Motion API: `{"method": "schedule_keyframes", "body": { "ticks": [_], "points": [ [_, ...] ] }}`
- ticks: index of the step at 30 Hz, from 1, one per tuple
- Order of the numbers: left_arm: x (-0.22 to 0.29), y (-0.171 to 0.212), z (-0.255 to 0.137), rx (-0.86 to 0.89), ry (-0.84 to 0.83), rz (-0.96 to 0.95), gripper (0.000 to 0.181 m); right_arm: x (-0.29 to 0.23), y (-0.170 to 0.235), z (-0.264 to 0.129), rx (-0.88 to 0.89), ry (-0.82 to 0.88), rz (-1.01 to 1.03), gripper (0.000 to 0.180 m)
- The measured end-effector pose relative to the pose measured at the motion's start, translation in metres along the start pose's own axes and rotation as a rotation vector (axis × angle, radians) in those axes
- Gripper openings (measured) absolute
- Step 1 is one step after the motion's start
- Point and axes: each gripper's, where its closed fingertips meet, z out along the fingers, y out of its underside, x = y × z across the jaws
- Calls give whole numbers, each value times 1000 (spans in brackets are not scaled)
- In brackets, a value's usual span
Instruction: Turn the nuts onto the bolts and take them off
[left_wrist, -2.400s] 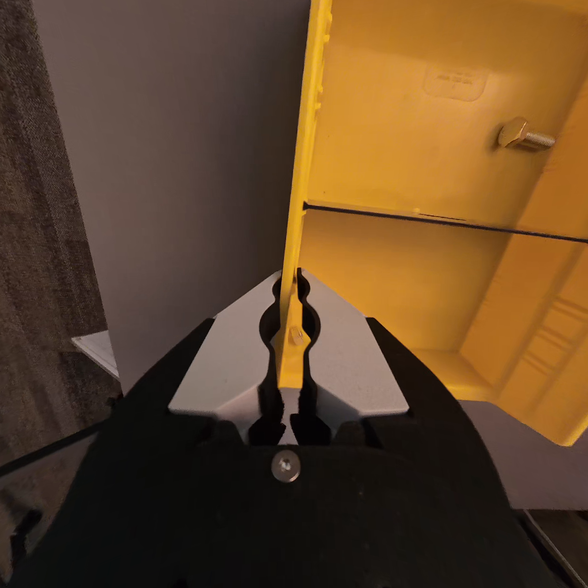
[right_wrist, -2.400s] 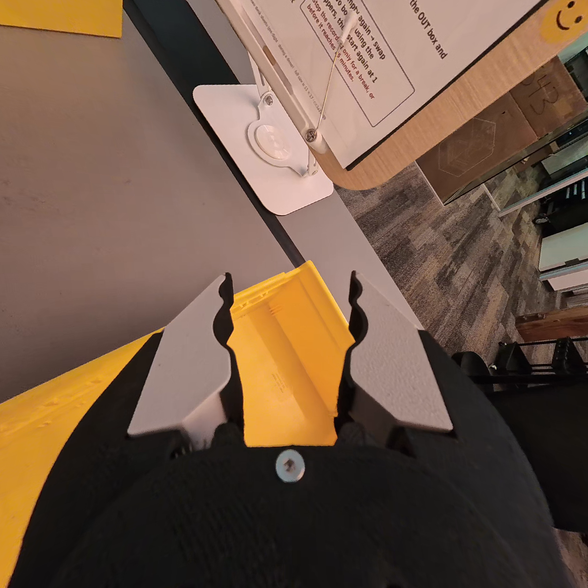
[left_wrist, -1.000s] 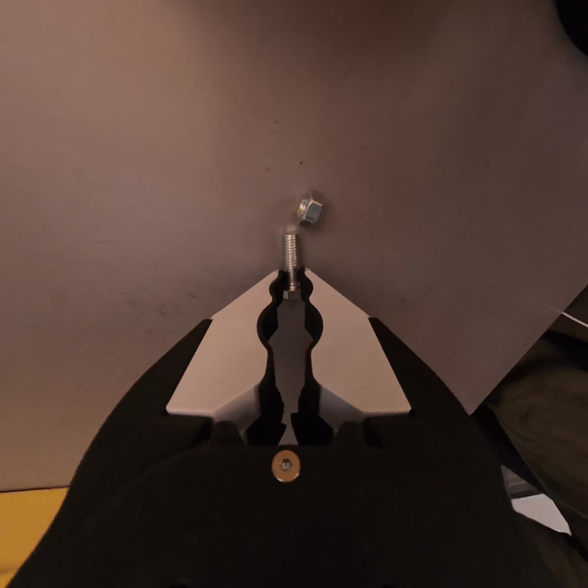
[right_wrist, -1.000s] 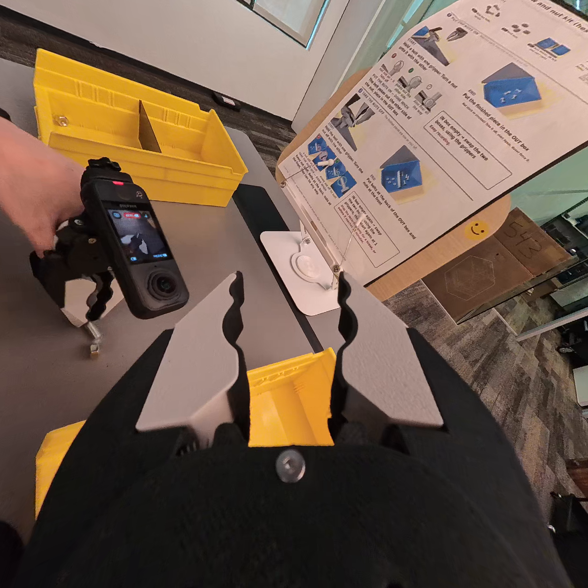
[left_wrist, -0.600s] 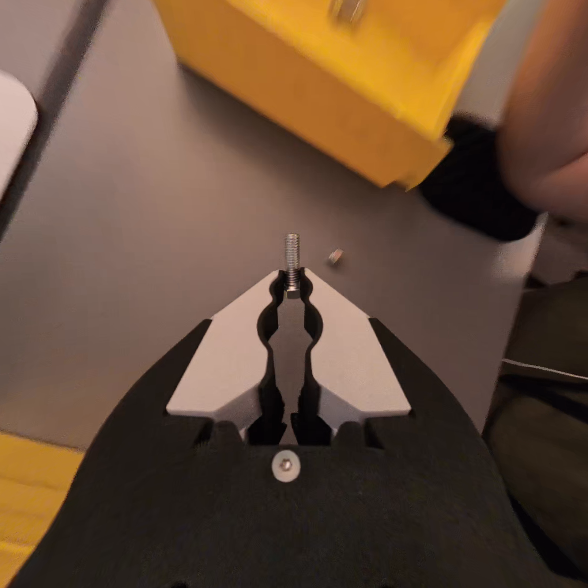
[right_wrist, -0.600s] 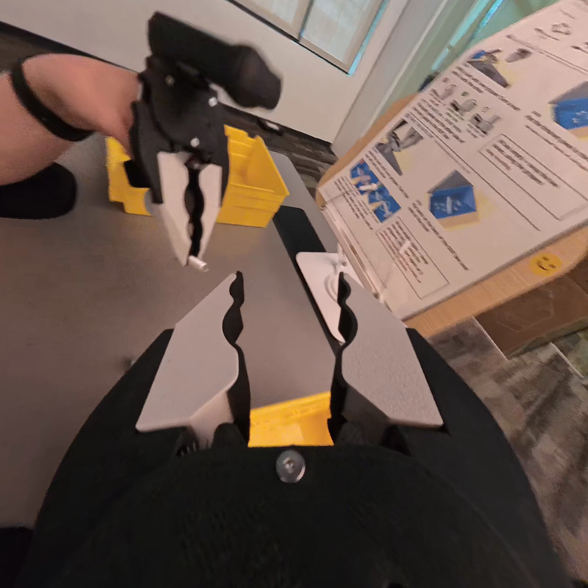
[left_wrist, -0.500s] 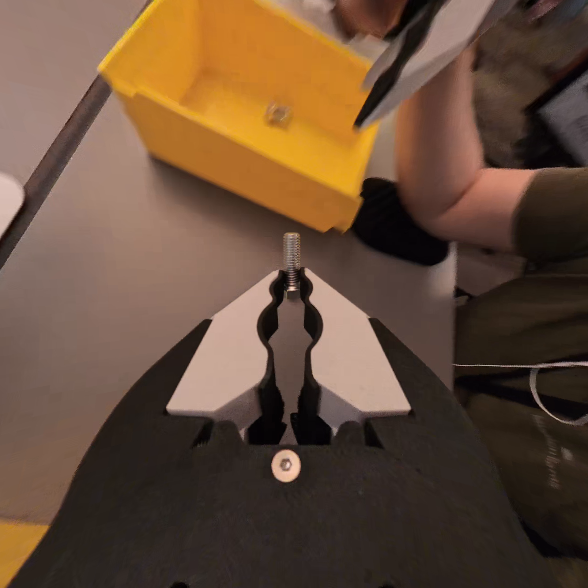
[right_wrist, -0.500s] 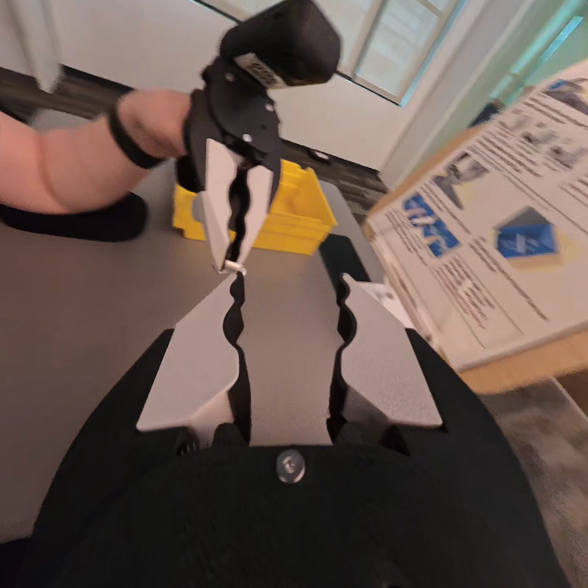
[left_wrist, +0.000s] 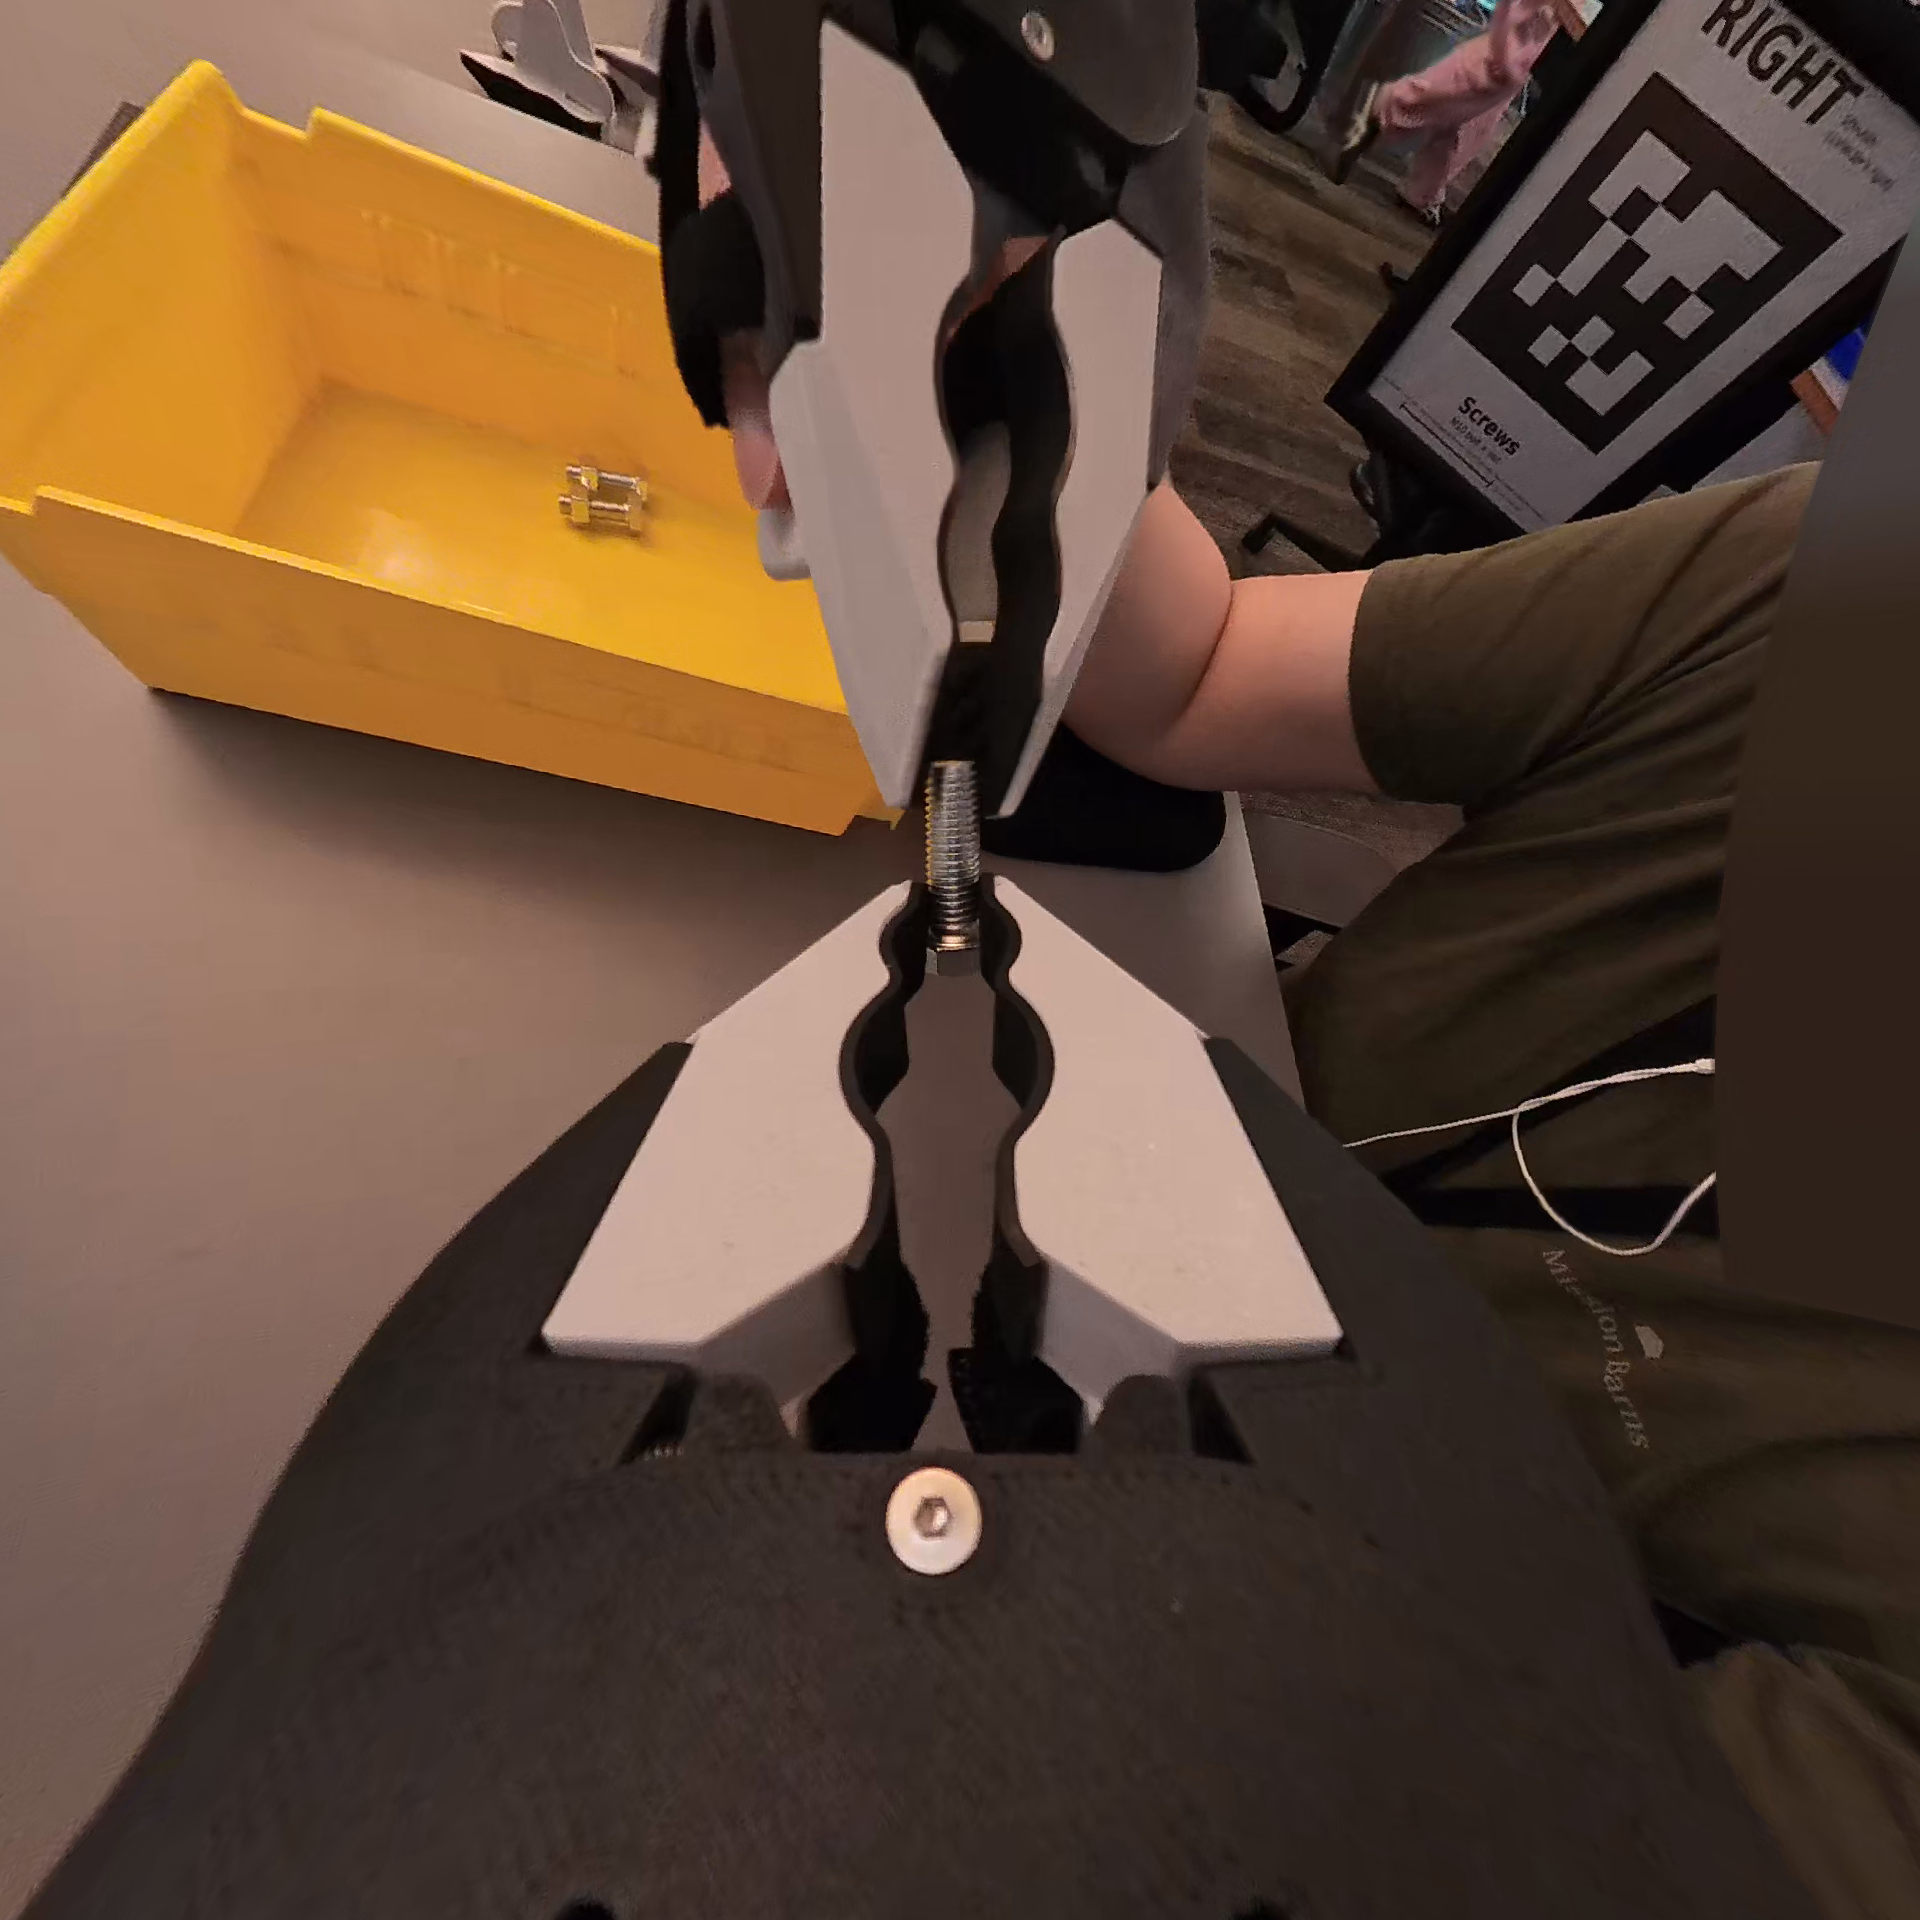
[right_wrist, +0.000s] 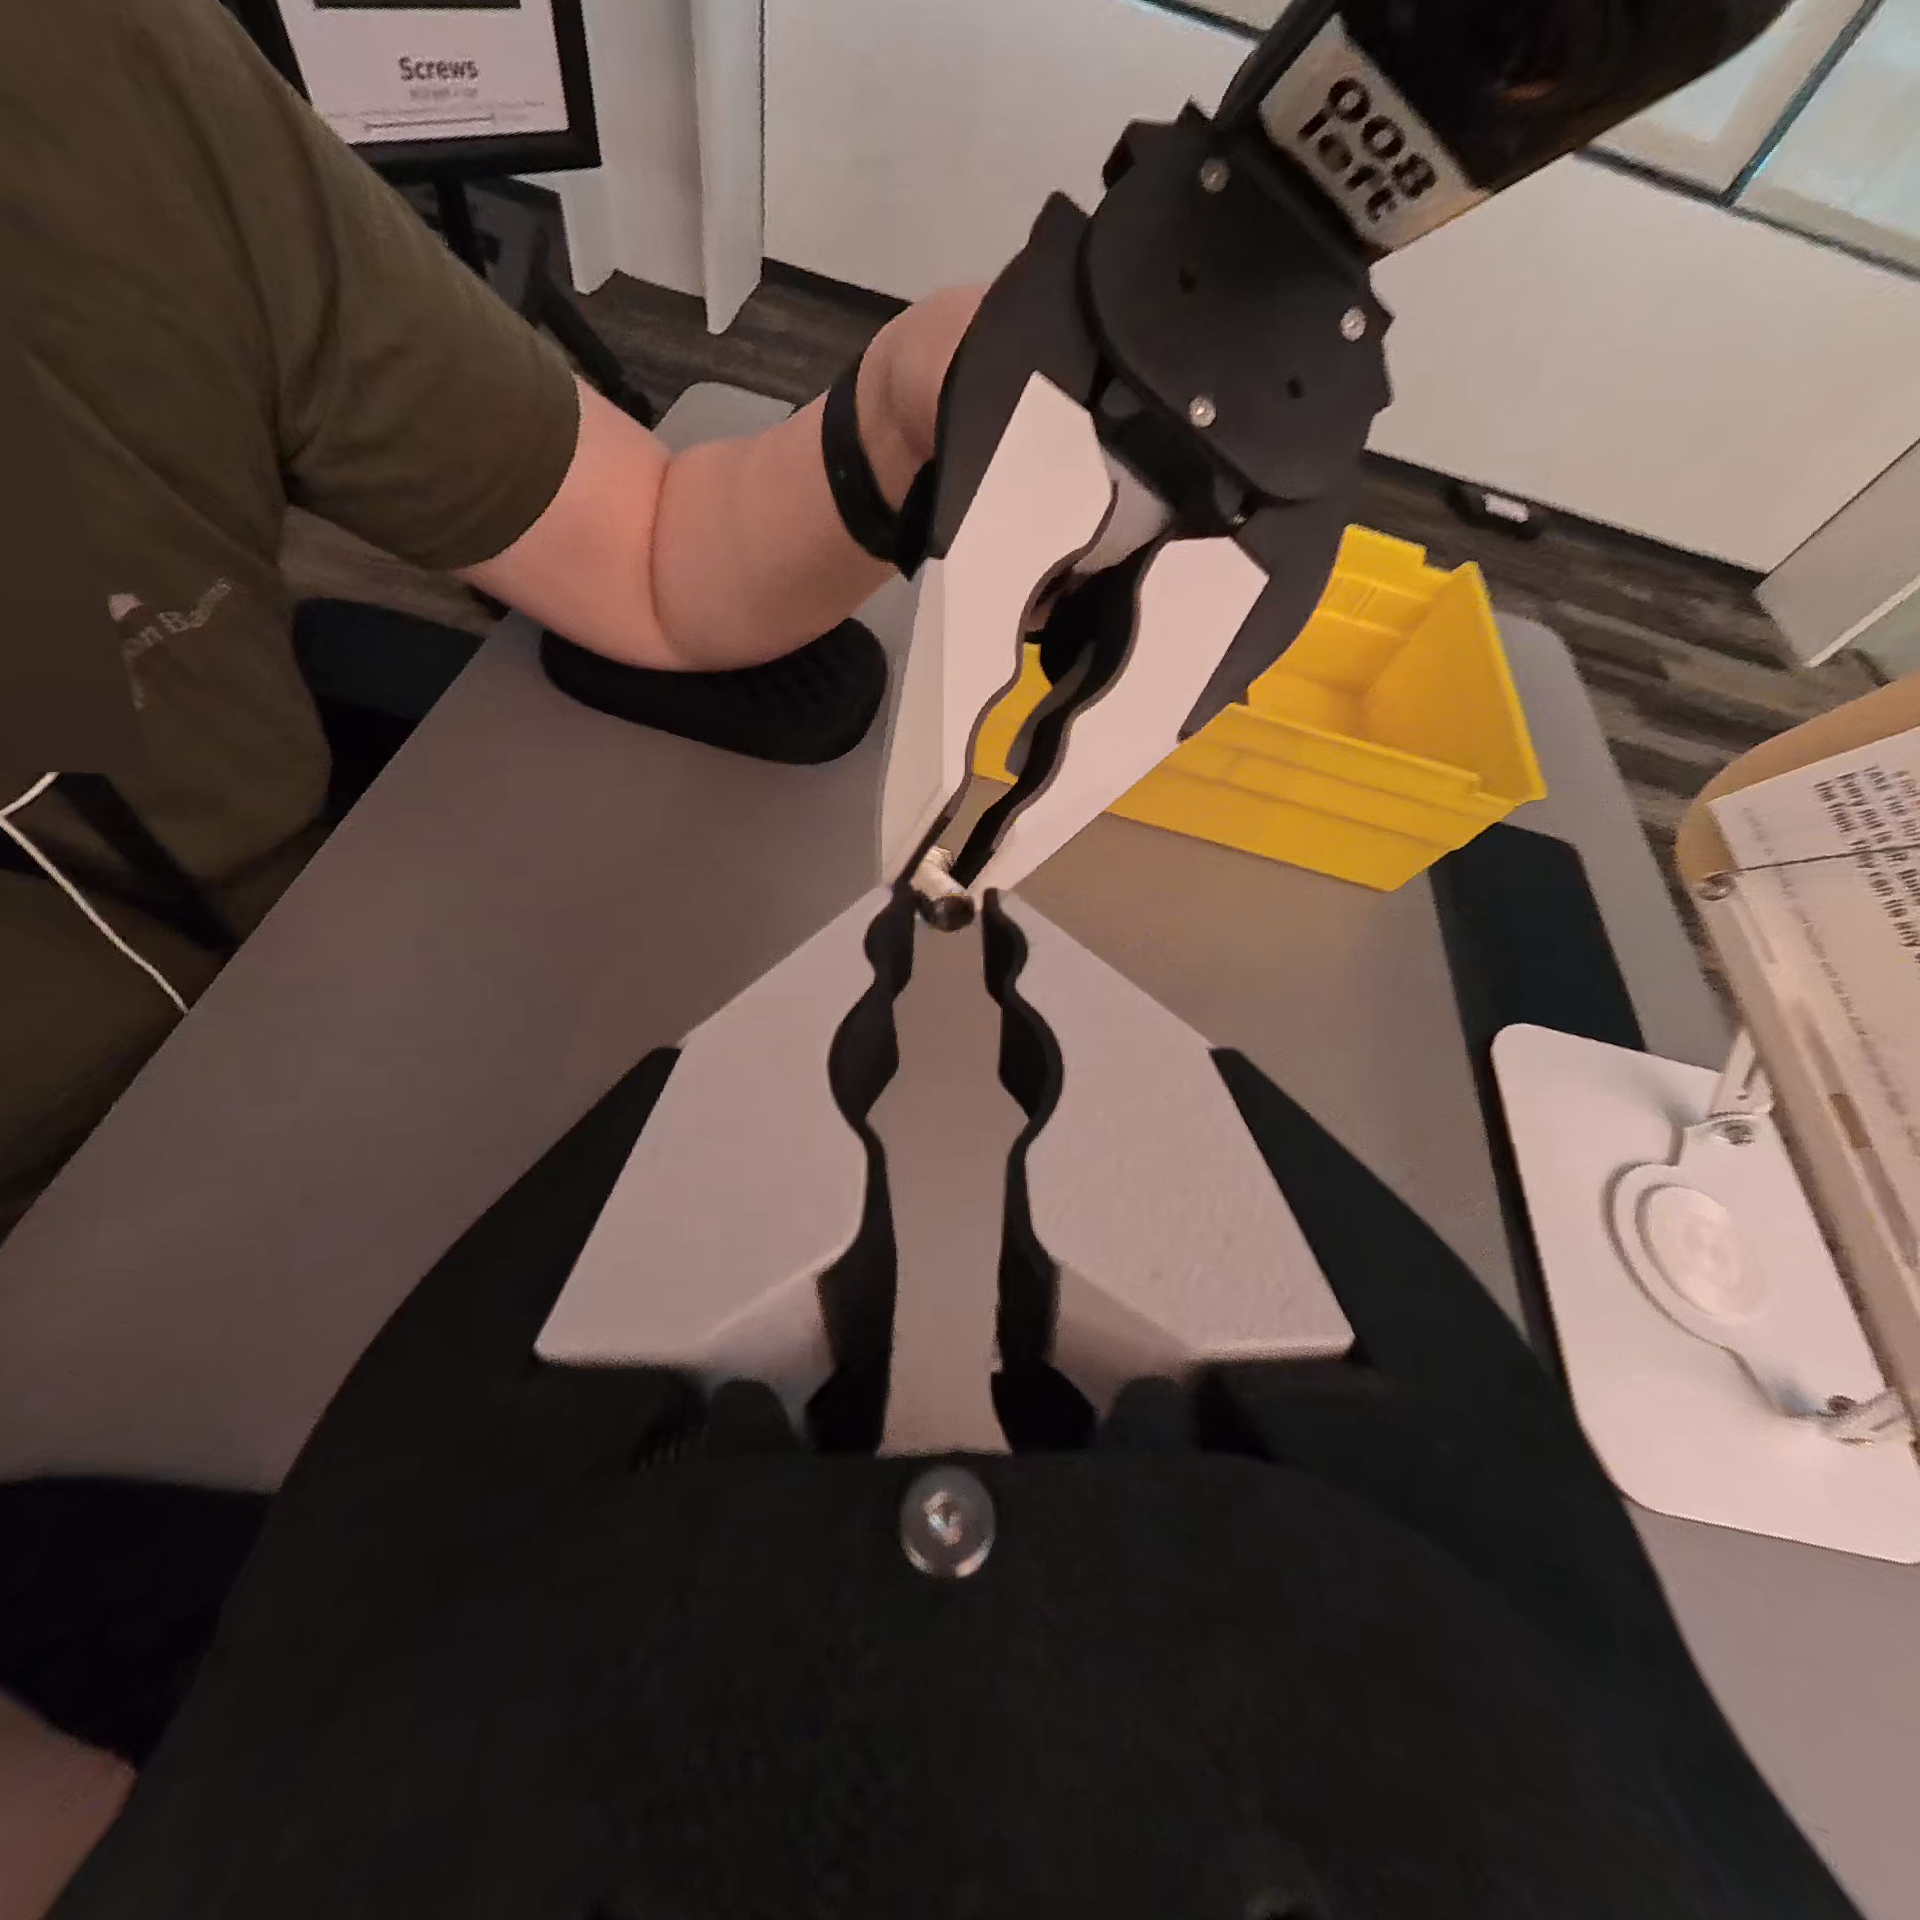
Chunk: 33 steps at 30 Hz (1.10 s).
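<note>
My left gripper (left_wrist: 950, 894) is shut on the head of a silver bolt (left_wrist: 948, 842), whose threaded shaft points forward above the grey table (left_wrist: 312, 987). My right gripper (left_wrist: 961, 779) comes down from above, and its fingertips close on the bolt's threaded end. In the right wrist view, my right gripper (right_wrist: 940, 914) has its jaws almost together around the bolt's end (right_wrist: 943, 902), with the left gripper (right_wrist: 940, 868) facing it tip to tip. No loose nut shows in either view.
A yellow bin (left_wrist: 416, 613) on the table holds a bolt with a nut on it (left_wrist: 603, 501); it also shows in the right wrist view (right_wrist: 1351, 810). A black pad (right_wrist: 717, 696) lies under the person's forearm. A white stand (right_wrist: 1704, 1278) with an instruction board is at the right. My left and right fingertips are right by each other.
The left gripper let go of the bin wall, took up the bolt and raised it off the table. The right gripper swung over and closed from wide open onto the bolt's end.
</note>
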Motion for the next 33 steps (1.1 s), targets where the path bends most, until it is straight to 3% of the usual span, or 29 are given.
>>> {"method": "schedule_keyframes", "body": {
  "ticks": [13,24,33],
  "points": [
    [4,12,12,-61,95,-9,11,-12,6,9,-64,-68,-5,8],
    [-1,0,10,31,149,-31,14,-1,0,4,-1,-49,49,8],
    [2,-18,-1,170,177,76,16,9,-19,-3,99,-5,82,8]
  ]
}}
